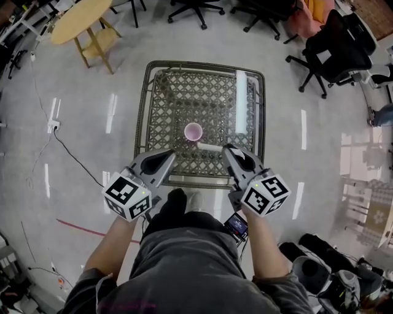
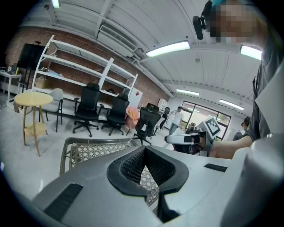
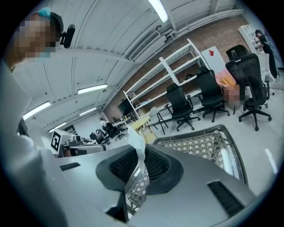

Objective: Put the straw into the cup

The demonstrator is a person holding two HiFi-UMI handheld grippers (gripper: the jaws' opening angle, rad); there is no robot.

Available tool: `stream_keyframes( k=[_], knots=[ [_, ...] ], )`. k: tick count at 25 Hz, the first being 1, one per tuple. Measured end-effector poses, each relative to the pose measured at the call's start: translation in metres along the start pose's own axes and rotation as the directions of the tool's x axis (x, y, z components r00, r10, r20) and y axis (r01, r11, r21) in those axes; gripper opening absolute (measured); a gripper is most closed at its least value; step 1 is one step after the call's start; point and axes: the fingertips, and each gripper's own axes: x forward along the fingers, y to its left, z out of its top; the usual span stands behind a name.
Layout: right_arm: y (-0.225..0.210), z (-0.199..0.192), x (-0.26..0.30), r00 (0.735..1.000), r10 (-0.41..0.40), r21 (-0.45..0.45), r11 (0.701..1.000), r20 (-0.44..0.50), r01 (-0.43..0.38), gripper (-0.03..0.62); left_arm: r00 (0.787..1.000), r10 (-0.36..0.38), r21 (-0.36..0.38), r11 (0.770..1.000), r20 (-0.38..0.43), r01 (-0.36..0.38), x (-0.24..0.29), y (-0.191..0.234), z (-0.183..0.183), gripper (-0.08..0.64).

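Observation:
A small pink cup [image 1: 193, 131] stands upright near the middle of the wire-mesh table [image 1: 161, 116], its mouth open. My right gripper [image 1: 226, 149] is shut on a white straw [image 1: 210, 147], which lies level and points left, just in front of the cup. In the right gripper view the straw [image 3: 136, 142] sticks up from between the black pads. My left gripper [image 1: 169, 156] hovers at the table's near edge, left of the straw, shut with nothing in it. The cup is hidden in both gripper views.
A long white roll [image 1: 241, 101] lies along the table's right side. Black office chairs [image 1: 334, 49] stand beyond the table and a round wooden table [image 1: 80, 18] is at the far left. Bags [image 1: 319, 264] and a power cable [image 1: 67, 150] lie on the floor.

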Motion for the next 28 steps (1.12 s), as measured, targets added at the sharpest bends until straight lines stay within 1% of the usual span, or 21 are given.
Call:
stream_keyframes(
  k=[8,13,19,28],
  knots=[
    [-0.020,-0.002,0.043,0.999,-0.034,0.019,0.999,-0.033,0.034,0.048,0.999,-0.043,-0.020,0.999,-0.027,0.042,0.025,0.036,0.002,0.009],
    [-0.032,-0.009,0.064,0.997,-0.055,0.029,0.998,-0.058,0.057,0.048,0.997,-0.058,-0.034,0.998,-0.048,0.056,0.036,0.055,-0.001,0.009],
    [-0.052,-0.029,0.085,0.991,-0.083,0.033,0.996,-0.102,0.087,0.048,0.995,-0.071,-0.050,0.996,-0.067,0.068,0.048,0.073,-0.008,0.009],
    [-0.072,-0.055,0.108,0.981,-0.106,0.034,0.993,-0.165,0.113,0.048,0.993,-0.078,-0.069,0.995,-0.085,0.072,0.052,0.086,-0.015,0.009]
  ],
)
